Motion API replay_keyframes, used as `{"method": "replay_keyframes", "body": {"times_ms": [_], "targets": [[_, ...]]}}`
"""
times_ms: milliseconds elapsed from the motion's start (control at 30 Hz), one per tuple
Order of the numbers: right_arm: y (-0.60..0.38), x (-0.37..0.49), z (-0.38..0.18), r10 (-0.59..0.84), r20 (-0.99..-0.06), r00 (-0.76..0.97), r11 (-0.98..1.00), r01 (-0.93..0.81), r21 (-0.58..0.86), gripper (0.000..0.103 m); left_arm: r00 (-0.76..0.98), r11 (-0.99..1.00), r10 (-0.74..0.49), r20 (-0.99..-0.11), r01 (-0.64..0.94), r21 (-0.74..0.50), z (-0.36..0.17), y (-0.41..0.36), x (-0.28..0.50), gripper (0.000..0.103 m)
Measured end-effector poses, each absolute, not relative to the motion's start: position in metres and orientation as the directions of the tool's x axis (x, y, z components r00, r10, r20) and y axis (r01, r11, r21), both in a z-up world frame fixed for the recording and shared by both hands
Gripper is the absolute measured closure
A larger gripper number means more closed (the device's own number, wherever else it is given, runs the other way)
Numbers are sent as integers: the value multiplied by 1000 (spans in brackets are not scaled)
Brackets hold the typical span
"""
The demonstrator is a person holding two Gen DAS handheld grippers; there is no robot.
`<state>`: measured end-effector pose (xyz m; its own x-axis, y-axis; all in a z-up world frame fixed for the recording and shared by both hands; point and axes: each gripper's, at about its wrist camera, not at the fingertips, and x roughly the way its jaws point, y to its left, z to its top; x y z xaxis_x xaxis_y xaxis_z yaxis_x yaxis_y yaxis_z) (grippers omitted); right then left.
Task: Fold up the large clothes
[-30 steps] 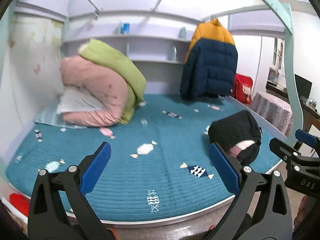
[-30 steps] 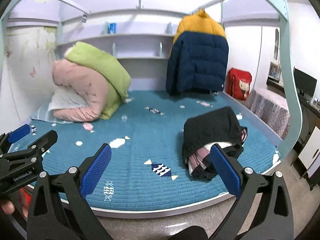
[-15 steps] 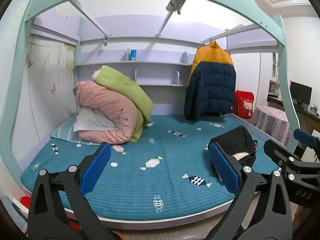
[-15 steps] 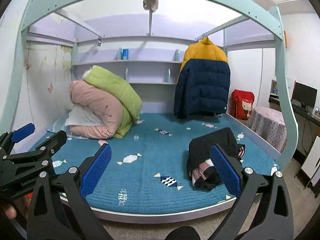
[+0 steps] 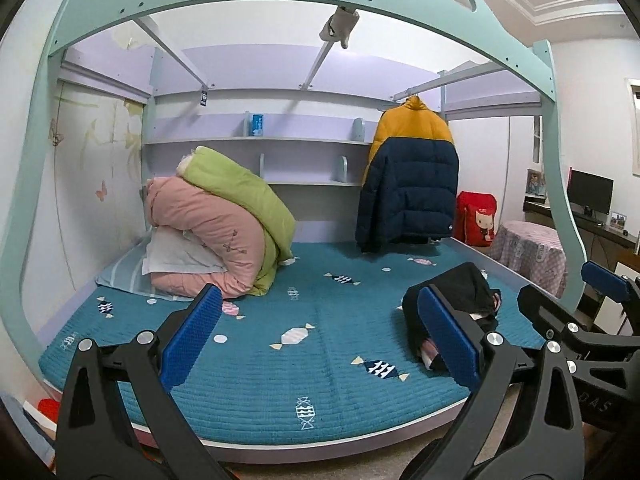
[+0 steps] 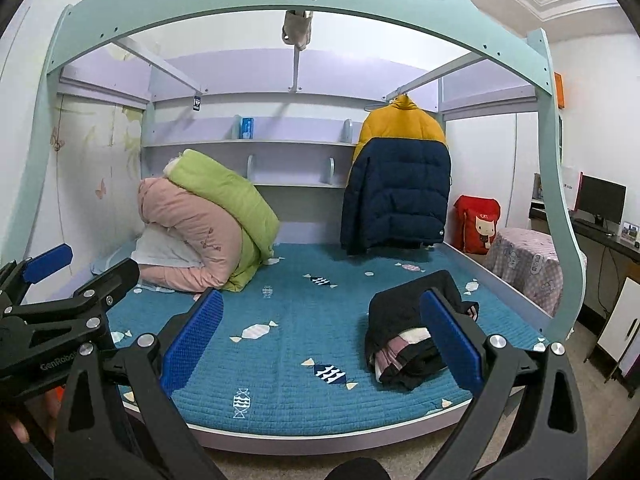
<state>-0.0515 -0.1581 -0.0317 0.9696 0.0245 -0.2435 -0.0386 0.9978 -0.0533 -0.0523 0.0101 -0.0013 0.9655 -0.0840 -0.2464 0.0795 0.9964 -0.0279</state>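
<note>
Short of the teal mattress, left gripper and right gripper hang spread, empty; the dark clothes pile at its right edge probably wants separating garment by garment.

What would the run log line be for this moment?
left gripper: open, empty | right gripper: open, empty | dark clothes pile: on bed, right side, untouched | puffer jacket: hanging

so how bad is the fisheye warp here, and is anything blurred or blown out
Left wrist view: strong barrel warp, the teal bed frame bows into an arch, corners vignette black; focus is sharp, with no glare. Right wrist view: the same bowing and dark corners, even indoor light, the hanging jacket crisp.
</note>
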Motion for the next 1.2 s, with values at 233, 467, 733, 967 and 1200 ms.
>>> {"method": "replay_keyframes", "body": {"times_ms": [233, 467, 733, 967, 1200], "targets": [[-160, -53, -32, 15, -245, 969, 998, -29, -54, 7, 965, 998, -59, -254, 61, -2, 0, 8, -50, 5], [-162, -52, -32, 11, -251, 968, 999, -23, -46, 7, 978, 999, -7, -208, 16, 44, -1, 1, -53, 5], [-163, -51, -32, 1, -249, 968, 999, -13, -46, 7, 982, 999, -4, -190, 14, 50, -4, 0, -55, 5], [-162, -52, -33, -21, -242, 970, 998, 6, -63, 7, 977, 999, -41, -207, 46, 22, -4, 2, -49, 5], [-165, -50, -33, -36, -242, 970, 997, 19, -72, 7, 975, 998, -49, -216, 54, 19, -5, 0, -44, 5]]}}
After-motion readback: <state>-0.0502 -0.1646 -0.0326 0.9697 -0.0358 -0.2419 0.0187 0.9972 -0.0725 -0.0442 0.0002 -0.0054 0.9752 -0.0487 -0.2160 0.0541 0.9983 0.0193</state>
